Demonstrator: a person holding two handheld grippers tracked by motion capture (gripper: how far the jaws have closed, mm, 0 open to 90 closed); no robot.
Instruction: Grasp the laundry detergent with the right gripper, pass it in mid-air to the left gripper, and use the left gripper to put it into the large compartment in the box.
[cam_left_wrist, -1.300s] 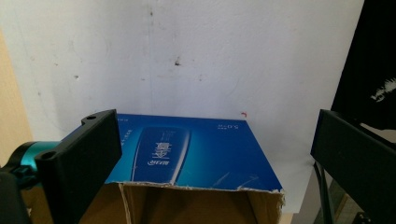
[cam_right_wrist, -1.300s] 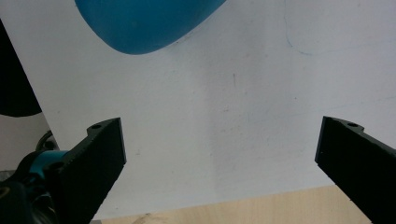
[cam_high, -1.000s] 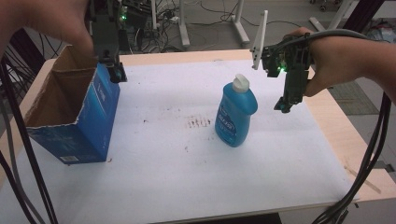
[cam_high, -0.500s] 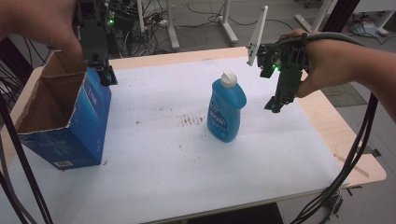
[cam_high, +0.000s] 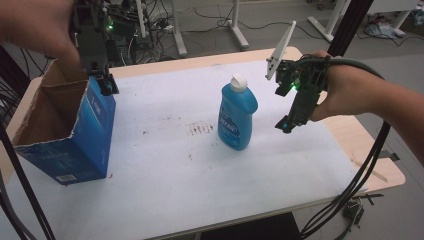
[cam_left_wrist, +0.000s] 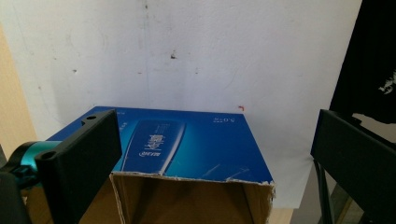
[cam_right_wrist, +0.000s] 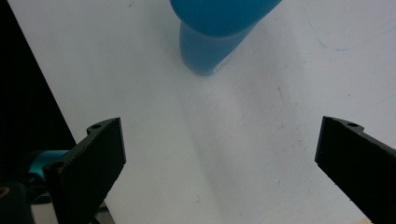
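A blue bottle (cam_high: 237, 118) with a white cap stands upright mid-table; its base (cam_right_wrist: 205, 51) shows at the top of the right gripper view. My right gripper (cam_high: 287, 123) hangs open just right of the bottle, apart from it, jaws pointing down. An open blue cardboard box (cam_high: 75, 132) stands at the left of the table. My left gripper (cam_high: 107, 86) hovers open over the box's far right rim; in the left gripper view the box's torn top edge (cam_left_wrist: 196, 179) lies between the jaws, with nothing held.
A white sheet (cam_high: 165, 175) covers the wooden table (cam_high: 372, 165). Faint reddish marks (cam_high: 200, 129) dot the sheet beside the bottle. Cables (cam_high: 350, 190) trail off the right edge. Stands and wires sit on the floor behind the table.
The right gripper has come closer to the bottle's right side. The left gripper stays over the box rim. Box and bottle keep their places on the sheet.
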